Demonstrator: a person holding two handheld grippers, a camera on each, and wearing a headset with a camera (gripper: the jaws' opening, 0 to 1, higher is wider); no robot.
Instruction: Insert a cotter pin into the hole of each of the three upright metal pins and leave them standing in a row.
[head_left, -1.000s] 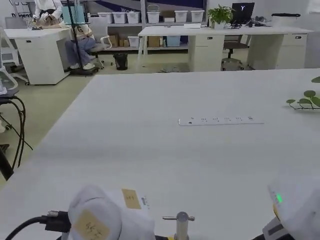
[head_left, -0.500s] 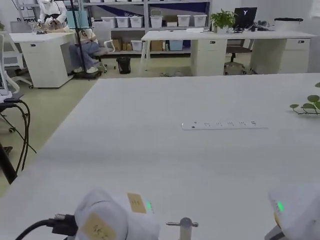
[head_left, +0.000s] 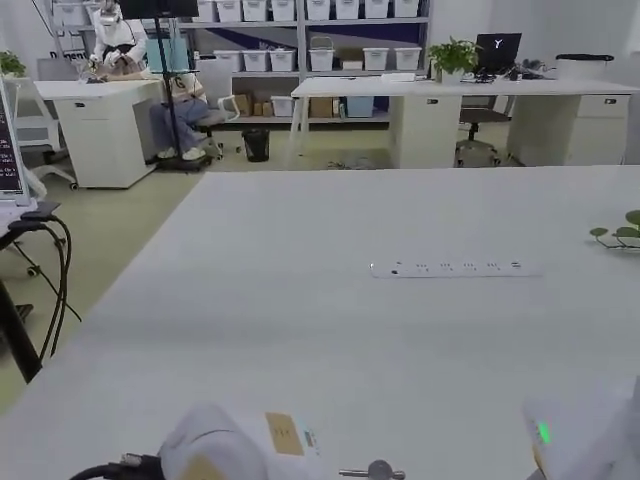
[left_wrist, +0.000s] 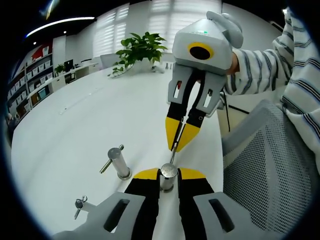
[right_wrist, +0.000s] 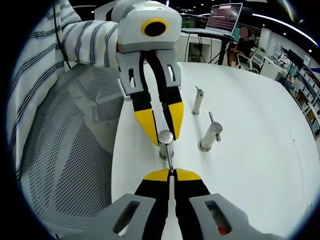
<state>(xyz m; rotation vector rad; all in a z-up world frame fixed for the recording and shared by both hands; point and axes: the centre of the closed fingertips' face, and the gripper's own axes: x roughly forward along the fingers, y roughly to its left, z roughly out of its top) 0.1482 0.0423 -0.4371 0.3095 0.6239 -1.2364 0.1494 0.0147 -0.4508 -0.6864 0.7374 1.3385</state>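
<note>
The left gripper, at the bottom centre of the left gripper view, is clamped round a short upright silver metal pin. The right gripper, bottom centre of its own view, pinches a thin wire cotter pin whose far end meets that pin just under its head. A second silver pin and a third silver pin, each with a cotter pin through it, stand at lower left on the white table.

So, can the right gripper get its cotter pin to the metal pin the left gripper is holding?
Probably yes. The left gripper clamps the metal pin from two sides, leaving the side toward the right gripper open, and the cotter pin points straight at it. The hole itself isn't discernible.
</note>
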